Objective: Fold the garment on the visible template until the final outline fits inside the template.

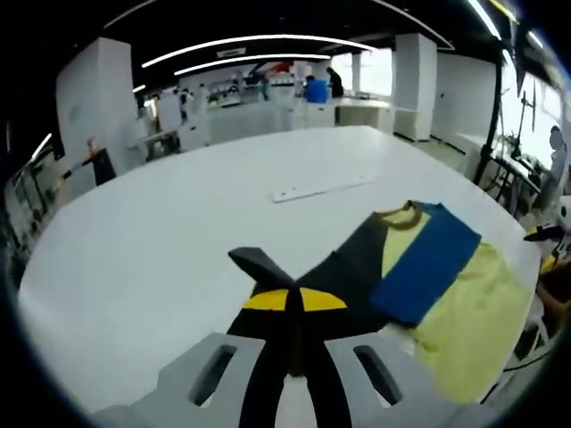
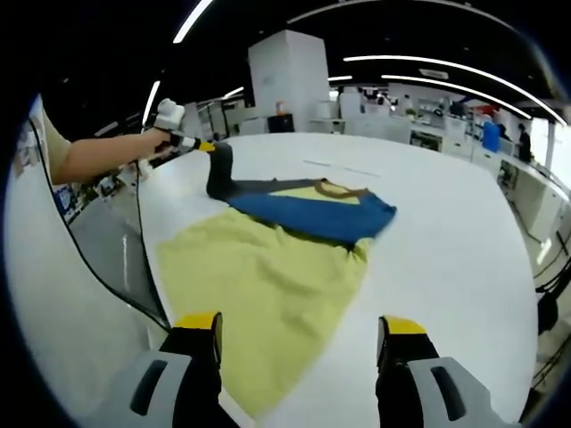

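Garment [image 2: 268, 267] in left tool [image 1: 294, 308], right tool [image 2: 299, 343] agape

The garment [image 2: 268, 267] is pale yellow with a blue band and seemingly dark grey sleeve.

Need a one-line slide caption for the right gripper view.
Open right gripper hovers over the yellow garment on the white table while the left gripper lifts its dark sleeve.

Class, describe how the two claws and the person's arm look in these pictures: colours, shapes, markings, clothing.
Each claw has two black jaws with yellow tips on grey housings with slotted openings: the left claw and the right claw. In the right gripper view, the left claw has a white body and the person's arm shows a pale short sleeve.
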A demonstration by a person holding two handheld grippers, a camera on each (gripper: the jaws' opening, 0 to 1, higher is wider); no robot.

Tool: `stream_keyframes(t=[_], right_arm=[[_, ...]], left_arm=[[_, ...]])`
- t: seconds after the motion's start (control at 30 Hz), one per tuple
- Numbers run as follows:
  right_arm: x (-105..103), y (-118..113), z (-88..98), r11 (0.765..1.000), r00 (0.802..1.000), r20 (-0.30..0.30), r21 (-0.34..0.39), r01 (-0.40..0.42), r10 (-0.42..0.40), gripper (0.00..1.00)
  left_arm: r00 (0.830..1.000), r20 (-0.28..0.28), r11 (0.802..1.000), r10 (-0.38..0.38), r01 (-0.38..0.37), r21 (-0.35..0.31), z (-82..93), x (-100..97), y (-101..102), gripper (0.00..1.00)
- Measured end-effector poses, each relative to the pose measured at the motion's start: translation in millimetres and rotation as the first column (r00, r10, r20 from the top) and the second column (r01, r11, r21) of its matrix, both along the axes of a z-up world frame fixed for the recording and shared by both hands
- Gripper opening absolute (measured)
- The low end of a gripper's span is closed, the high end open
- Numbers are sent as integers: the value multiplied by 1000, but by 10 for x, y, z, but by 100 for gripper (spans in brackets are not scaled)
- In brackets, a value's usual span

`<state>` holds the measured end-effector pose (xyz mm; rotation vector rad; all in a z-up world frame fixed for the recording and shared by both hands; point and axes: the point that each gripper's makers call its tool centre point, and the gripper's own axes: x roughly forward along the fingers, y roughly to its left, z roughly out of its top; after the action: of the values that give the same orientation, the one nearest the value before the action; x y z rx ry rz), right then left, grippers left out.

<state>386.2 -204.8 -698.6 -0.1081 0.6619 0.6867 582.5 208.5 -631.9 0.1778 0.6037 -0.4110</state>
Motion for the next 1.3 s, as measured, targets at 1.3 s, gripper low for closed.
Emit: stream_keyframes(t=[1.3], right_arm=[[4,-37,-43,1000,1000,-17,6,4,-3,69]], left_arm=[[963,-35,964,-266,266,0,6,195,-1140,0]])
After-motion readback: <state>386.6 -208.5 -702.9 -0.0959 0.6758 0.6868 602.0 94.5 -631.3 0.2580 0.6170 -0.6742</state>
